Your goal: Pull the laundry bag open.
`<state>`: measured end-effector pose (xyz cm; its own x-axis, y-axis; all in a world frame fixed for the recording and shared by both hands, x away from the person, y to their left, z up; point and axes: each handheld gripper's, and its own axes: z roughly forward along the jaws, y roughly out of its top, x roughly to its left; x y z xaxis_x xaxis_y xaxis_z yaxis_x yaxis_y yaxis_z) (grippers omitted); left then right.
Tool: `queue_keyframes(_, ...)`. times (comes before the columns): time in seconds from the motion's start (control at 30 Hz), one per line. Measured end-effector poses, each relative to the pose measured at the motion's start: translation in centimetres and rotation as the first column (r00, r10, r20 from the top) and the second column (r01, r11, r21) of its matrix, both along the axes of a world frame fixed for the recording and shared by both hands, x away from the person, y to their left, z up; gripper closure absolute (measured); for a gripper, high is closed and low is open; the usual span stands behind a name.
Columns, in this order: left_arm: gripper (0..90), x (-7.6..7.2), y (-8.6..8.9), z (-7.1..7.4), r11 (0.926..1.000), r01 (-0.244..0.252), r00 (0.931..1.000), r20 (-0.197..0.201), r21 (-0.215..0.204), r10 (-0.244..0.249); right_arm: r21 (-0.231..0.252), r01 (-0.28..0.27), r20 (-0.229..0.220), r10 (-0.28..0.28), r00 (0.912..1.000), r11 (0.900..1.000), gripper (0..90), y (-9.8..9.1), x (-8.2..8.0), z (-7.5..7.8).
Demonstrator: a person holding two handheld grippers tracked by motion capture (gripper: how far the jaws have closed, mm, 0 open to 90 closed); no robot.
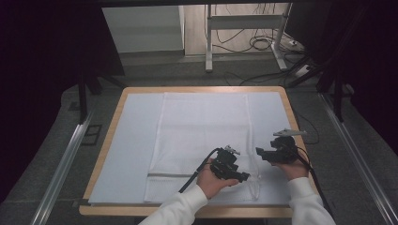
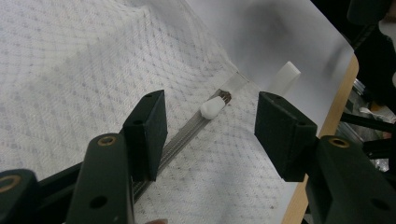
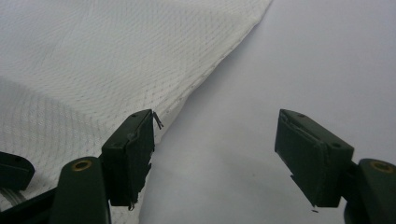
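A white mesh bag (image 1: 202, 136) lies flat on the white sheet (image 1: 131, 140) that covers the table. A grey zipper (image 1: 169, 175) runs across its near end. In the left gripper view the zipper (image 2: 187, 135) ends at a white pull (image 2: 212, 107), with a white tab (image 2: 285, 77) just beyond. My left gripper (image 1: 244, 177) (image 2: 211, 122) hangs open just above the zipper near the pull, its jaws standing either side and touching nothing. My right gripper (image 1: 260, 152) (image 3: 217, 140) is open at the bag's right edge (image 3: 205, 70), holding nothing, with its left jaw over the mesh.
The wooden table edge (image 1: 108, 140) frames the sheet, and its right side (image 2: 336, 116) is close to both grippers. Beyond the table stand desk legs (image 1: 209, 42) and loose cables (image 1: 263, 42) on the floor. Metal rails (image 1: 61, 168) run along both sides.
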<state>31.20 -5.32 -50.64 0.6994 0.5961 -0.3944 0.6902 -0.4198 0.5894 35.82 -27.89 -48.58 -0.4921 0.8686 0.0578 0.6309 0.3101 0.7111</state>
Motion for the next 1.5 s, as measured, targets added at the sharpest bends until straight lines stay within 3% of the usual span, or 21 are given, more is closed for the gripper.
queue_keyframes(0.87,51.8,0.3,-1.5,-1.1,0.9992,0.029,0.9961,-0.083,-0.026,-0.031,-0.019,0.03,0.001,-0.03,0.9995,0.9994,28.1,-0.2,0.0,0.1)
queue_keyframes(1.5,57.1,0.1,-1.4,-1.5,0.9982,0.034,0.9931,-0.11,-0.049,-0.039,-0.019,0.036,0.004,-0.036,0.9993,0.9992,28.0,-0.2,0.0,0.1)
